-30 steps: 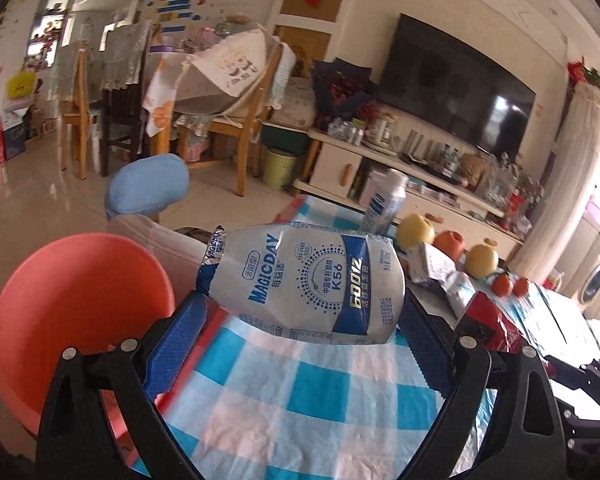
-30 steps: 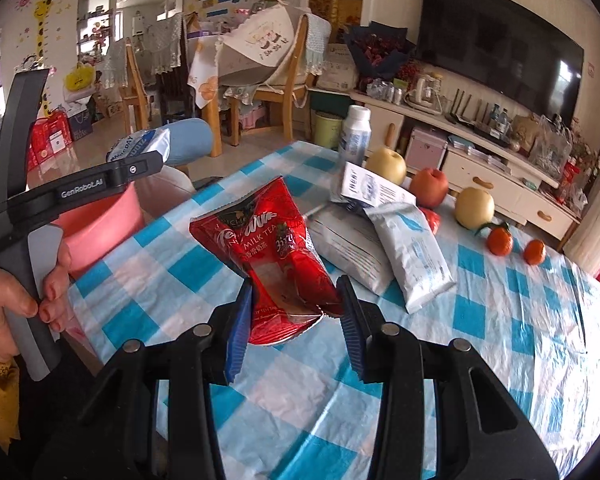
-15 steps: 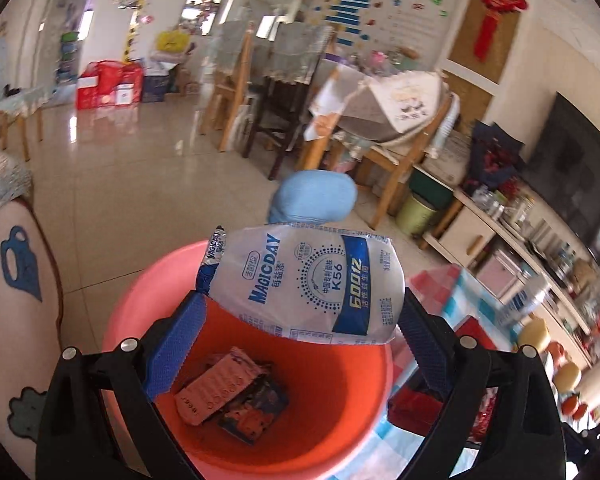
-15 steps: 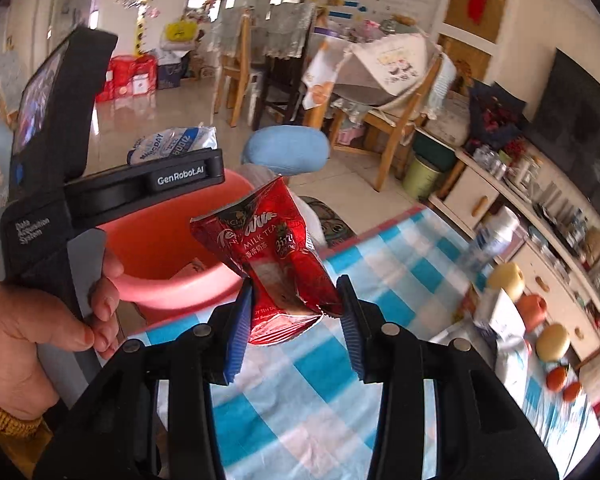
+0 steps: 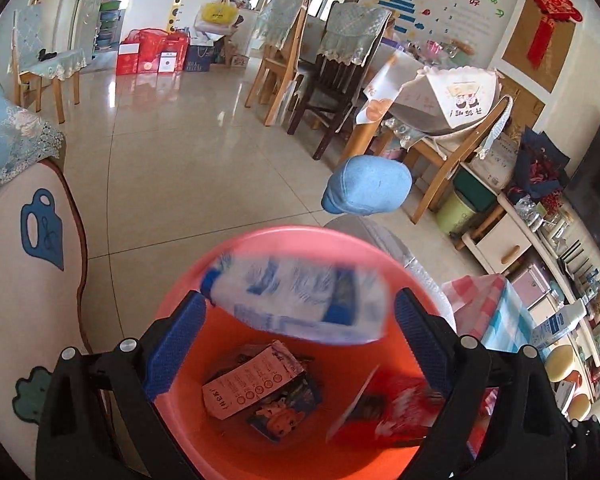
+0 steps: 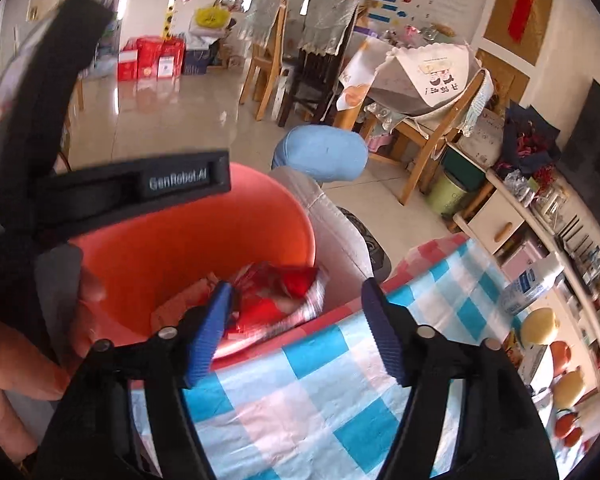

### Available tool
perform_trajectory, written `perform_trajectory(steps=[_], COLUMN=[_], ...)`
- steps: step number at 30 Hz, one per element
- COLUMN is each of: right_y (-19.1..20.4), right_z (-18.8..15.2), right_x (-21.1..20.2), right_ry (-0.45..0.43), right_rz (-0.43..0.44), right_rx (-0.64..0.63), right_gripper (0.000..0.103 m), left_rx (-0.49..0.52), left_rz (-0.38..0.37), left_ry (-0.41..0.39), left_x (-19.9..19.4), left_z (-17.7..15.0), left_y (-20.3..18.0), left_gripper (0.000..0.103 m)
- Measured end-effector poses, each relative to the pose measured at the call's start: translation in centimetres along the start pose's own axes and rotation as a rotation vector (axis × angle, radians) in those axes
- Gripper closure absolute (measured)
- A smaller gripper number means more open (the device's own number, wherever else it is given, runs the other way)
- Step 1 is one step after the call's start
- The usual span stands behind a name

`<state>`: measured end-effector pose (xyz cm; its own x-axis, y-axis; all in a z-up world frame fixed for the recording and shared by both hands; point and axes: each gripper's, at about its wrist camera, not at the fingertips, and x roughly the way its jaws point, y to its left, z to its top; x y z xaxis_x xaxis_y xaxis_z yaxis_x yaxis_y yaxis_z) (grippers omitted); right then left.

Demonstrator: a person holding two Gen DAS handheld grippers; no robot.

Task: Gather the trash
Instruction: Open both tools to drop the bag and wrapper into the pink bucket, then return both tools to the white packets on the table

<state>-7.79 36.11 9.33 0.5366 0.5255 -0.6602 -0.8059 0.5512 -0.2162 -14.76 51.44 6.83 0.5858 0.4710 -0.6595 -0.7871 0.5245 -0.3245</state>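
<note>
I am holding my left claw (image 5: 298,314) over the round salmon-pink plastic basin (image 5: 416,276), pointing down into it. Its blue ribbed pads (image 5: 176,344) are standing wide, and the white-and-blue crinkled foil pouch (image 5: 296,300) is lying blurred between them. It is reaching nearly from one pad to the other, so I cannot tell whether the pads are pressing on it or not.

My right claw (image 6: 296,330) is spread; its jaws have just been opening, and nothing is sitting between its pads (image 6: 208,332) now. The shiny red snack packet (image 6: 278,300) is lying blurred inside the basin, just beyond the left pad. In the left wrist view that same red packet is showing at the lower right of the basin floor, beside a pink printed wrapper (image 5: 252,384) and a dark picture wrapper (image 5: 286,410) lying on the bottom.

The basin is sitting just beside the edge of the bench, which is wearing a blue, white and pink checked cloth (image 6: 300,396). My left hand (image 6: 16,364) is gripping the black handle of the other tool (image 6: 112,194) at the left of the right wrist view.
</note>
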Motion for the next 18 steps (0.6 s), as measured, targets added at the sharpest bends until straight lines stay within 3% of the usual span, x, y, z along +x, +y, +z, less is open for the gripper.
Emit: perform_trajectory(steps=[9, 18], right_y=[-3.1, -4.9], right_z=[-2.7, -6.4], right_x=[-2.5, -4.7], right_ry=[-0.038, -0.028], right_rz=[-0.053, -0.067], right_rx=[0.147, 0.256], right_gripper=[0.021, 0.020], left_rx=[0.059, 0.143], left_rz=[0.023, 0.006], left_ry=[0.022, -0.031], left_x=[0.3, -0.7], left_z=[-1.0, -1.7], left_y=[-1.1, -3.1], left_gripper=[0.007, 0.007])
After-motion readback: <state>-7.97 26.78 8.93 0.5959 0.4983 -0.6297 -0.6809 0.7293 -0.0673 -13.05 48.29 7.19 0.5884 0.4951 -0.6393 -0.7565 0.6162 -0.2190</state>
